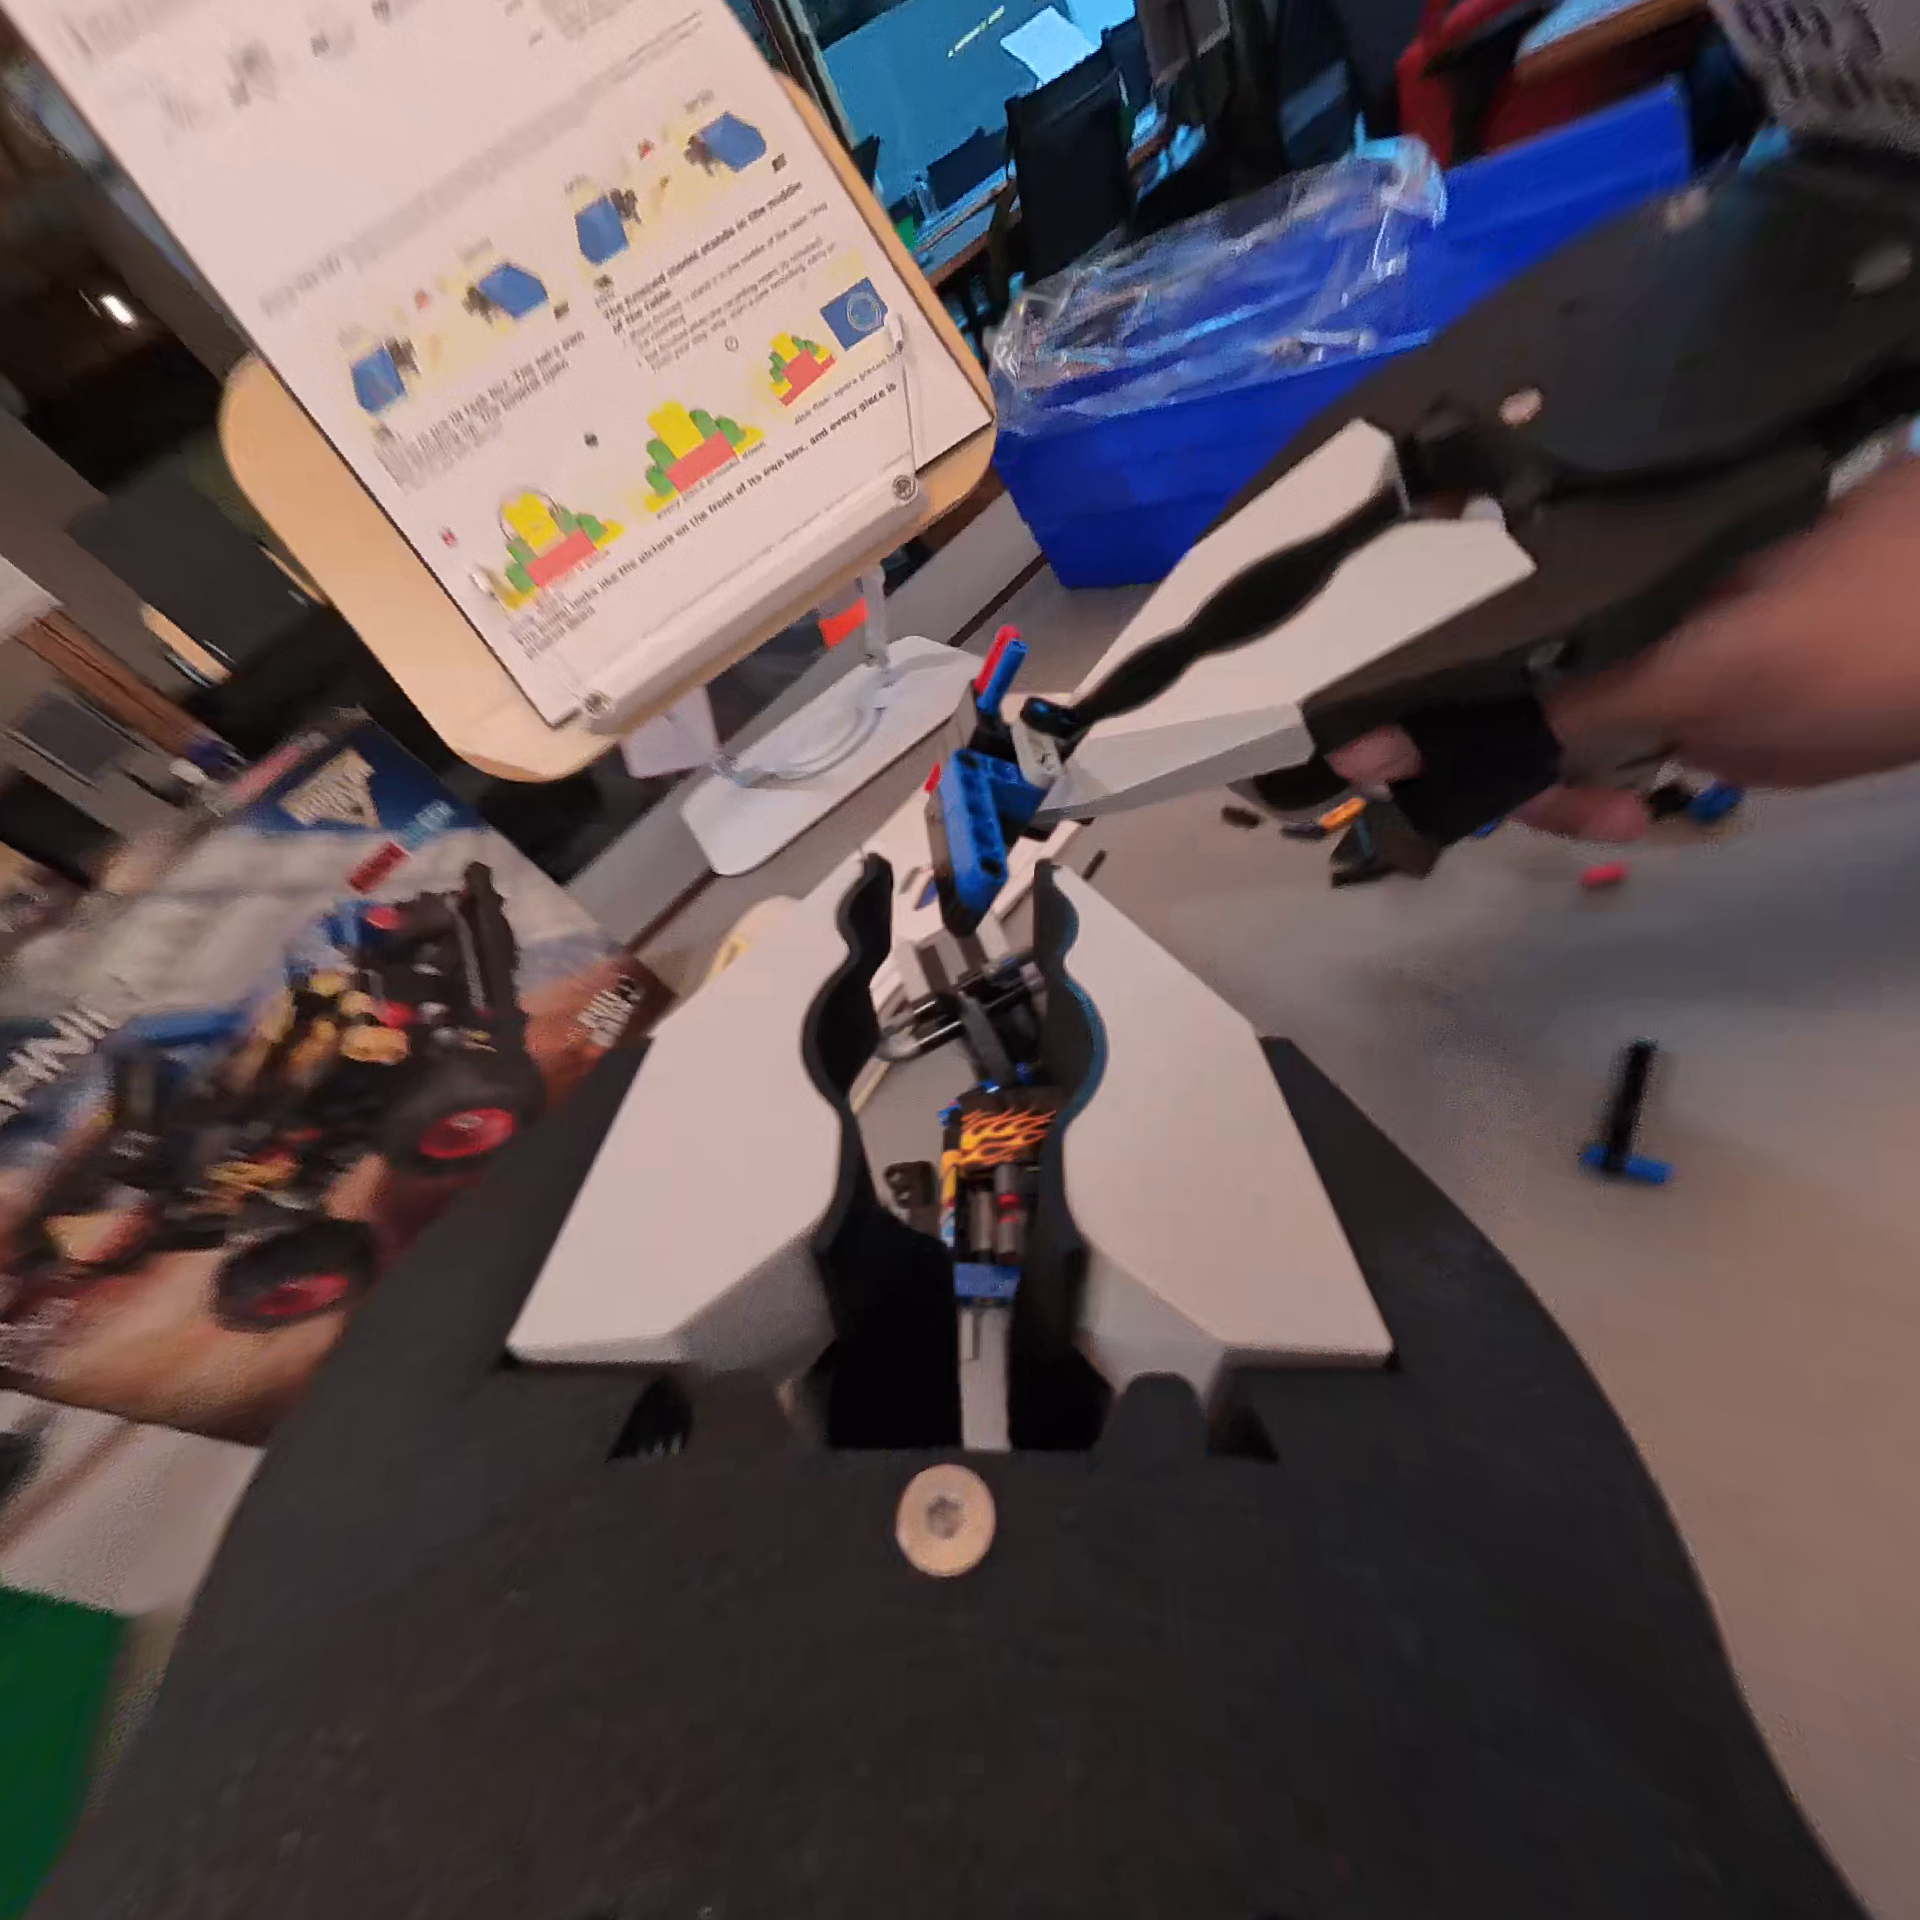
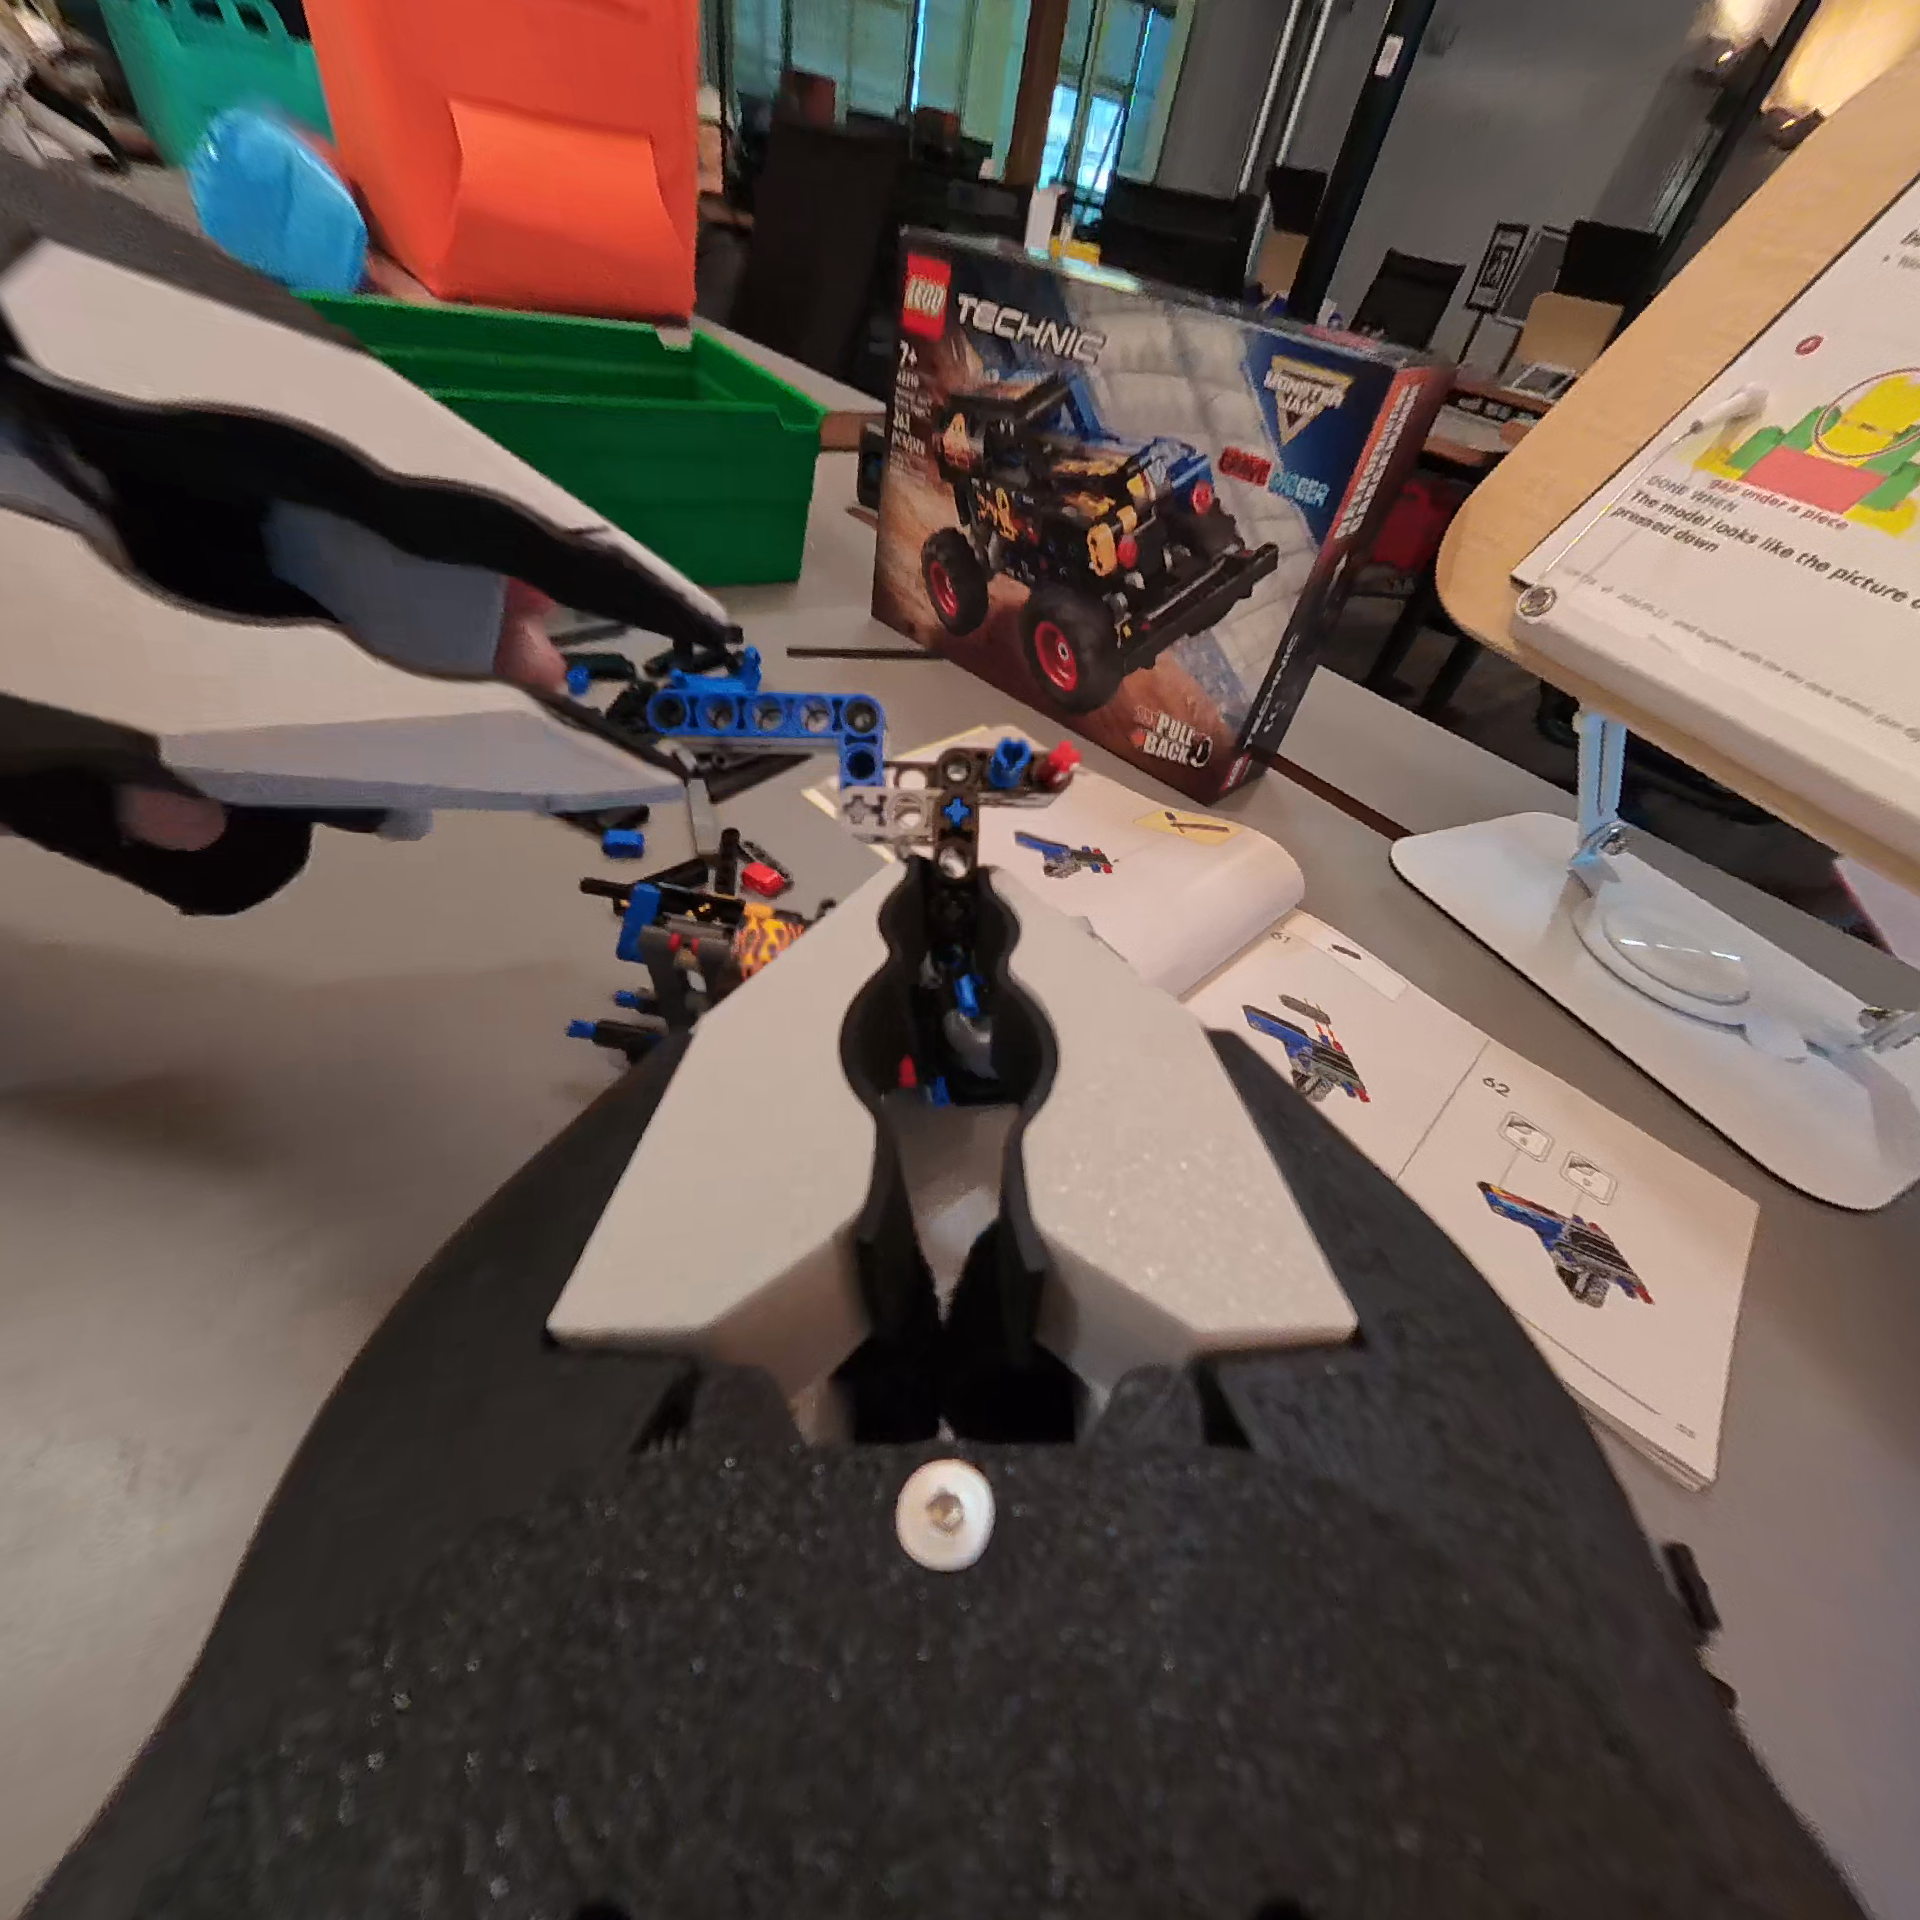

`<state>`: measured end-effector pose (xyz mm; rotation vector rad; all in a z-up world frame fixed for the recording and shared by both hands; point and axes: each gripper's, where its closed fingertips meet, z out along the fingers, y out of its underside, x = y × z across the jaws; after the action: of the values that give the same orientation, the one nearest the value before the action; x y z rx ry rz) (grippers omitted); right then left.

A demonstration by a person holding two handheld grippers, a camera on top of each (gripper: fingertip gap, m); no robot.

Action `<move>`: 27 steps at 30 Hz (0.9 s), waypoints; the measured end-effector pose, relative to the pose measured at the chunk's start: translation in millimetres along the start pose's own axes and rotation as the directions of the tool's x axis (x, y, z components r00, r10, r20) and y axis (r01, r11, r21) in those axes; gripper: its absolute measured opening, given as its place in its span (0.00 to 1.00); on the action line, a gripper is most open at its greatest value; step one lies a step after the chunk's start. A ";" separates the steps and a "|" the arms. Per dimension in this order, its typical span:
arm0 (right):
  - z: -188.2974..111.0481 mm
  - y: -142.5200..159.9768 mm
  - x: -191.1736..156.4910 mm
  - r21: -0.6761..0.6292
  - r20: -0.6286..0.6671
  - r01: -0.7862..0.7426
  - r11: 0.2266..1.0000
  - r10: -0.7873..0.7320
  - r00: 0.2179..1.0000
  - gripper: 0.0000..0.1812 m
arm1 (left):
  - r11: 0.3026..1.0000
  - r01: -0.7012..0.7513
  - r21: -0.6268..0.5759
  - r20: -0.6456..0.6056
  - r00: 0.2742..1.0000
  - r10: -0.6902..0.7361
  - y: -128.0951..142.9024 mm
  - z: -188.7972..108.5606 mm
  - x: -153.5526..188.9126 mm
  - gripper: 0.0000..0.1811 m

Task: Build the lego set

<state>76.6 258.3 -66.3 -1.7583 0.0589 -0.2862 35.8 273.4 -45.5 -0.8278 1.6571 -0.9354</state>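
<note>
My right gripper (image 2: 951,883) is shut on a small black and grey beam assembly (image 2: 956,795) with blue and red pins, held upright above the table. It also shows in the left wrist view (image 1: 1039,750), where the assembly (image 1: 995,665) sticks out past its tips. My left gripper (image 1: 961,878) comes in from the left (image 2: 707,709). Its tips sit above and below one end of a blue L-shaped beam (image 2: 769,715), and seem to grip it. The beam's short leg meets the assembly's left end. The beam also shows in the left wrist view (image 1: 977,821).
A flame-printed sub-build (image 2: 727,935) and several loose pins lie on the grey table (image 2: 312,1195). The open instruction booklet (image 2: 1455,1143), set box (image 2: 1122,499) and a sheet stand (image 2: 1714,468) are to the right. A green tray (image 2: 623,436) and a blue bin (image 1: 1195,457) stand behind. My right fingertips sit around 5 cm from my left ones.
</note>
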 end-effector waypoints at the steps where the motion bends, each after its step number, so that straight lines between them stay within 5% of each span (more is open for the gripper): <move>1: -1.0 -2.5 -0.6 0.014 0.004 -0.005 1.000 0.005 1.000 0.03 | 0.997 0.074 0.010 -0.033 0.997 -0.074 -0.9 -0.2 -1.1 0.14; 5: -9.9 -20.5 -5.3 0.127 -0.015 0.073 0.989 -0.072 0.997 0.03 | 0.930 0.366 0.022 -0.235 0.906 -0.351 -12.4 -2.0 7.4 0.16; 9: -14.0 -27.2 -9.2 0.142 -0.107 0.258 0.956 -0.244 0.964 0.03 | 0.856 0.517 0.000 -0.348 0.802 -0.485 -21.1 -4.2 10.8 0.14; 17: -13.9 -25.3 -12.6 0.117 -0.156 0.379 0.918 -0.359 0.920 0.04 | 0.867 0.495 -0.059 -0.337 0.808 -0.484 -13.0 -2.0 12.8 0.09; 27: -6.9 -10.9 -15.6 0.070 -0.085 0.287 0.955 -0.281 0.956 0.04 | 0.854 0.502 -0.140 -0.337 0.786 -0.518 0.3 1.7 12.7 0.09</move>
<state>58.7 257.1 -57.0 -1.6732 -0.1527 -0.5567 34.3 262.3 -51.5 -1.2292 1.8032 -1.5110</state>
